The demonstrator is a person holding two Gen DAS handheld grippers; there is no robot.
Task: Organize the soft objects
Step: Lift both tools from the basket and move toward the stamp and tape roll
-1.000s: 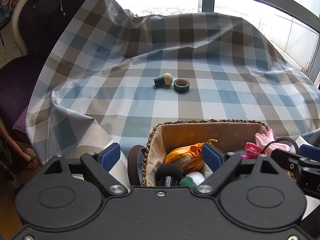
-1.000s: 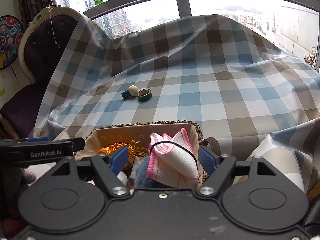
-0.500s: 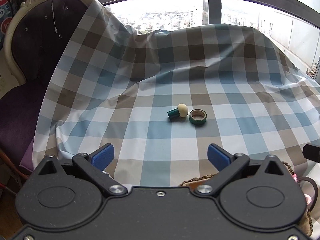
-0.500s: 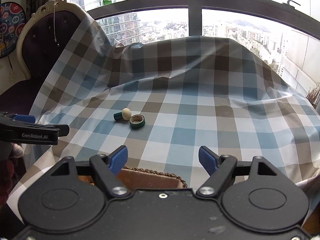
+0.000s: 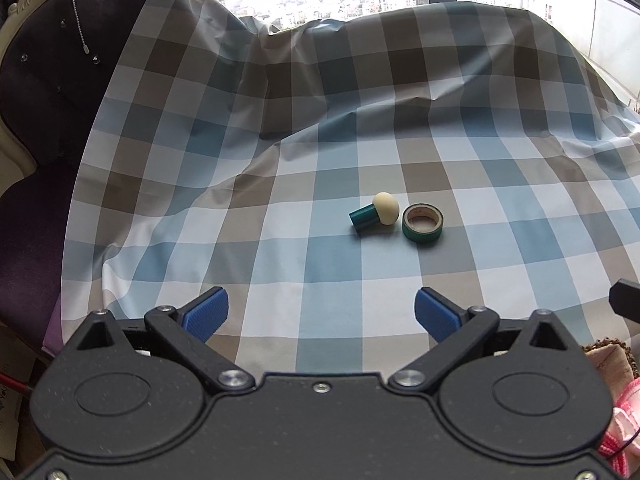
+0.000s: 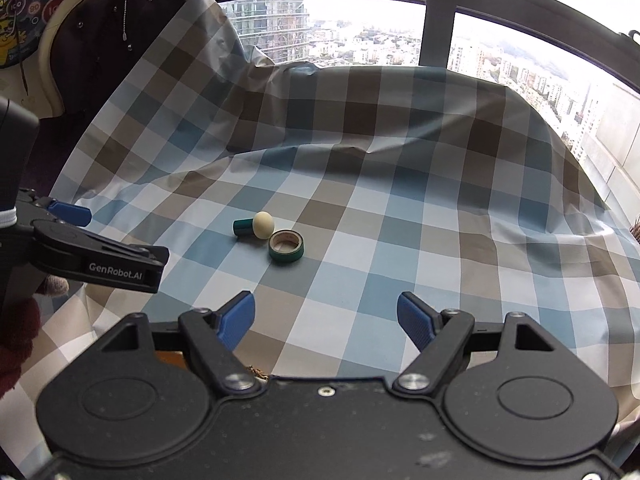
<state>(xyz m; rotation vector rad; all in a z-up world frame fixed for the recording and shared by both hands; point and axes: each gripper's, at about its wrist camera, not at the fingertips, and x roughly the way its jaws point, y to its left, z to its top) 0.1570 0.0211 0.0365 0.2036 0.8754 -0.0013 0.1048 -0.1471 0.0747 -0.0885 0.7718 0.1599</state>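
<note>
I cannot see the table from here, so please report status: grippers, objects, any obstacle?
Left gripper open, empty. Right gripper open, empty. Sponge applicator and tape roll side by side on checked cloth. Nothing in the way.

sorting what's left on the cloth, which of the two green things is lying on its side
The green-handled sponge dabber, left of the tape roll: its handle lies along the cloth with the cream head sideways, while the roll rests flat, hole up.

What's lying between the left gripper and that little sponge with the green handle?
Nothing: only bare checked cloth between the left gripper and the sponge, in the left wrist view.
</note>
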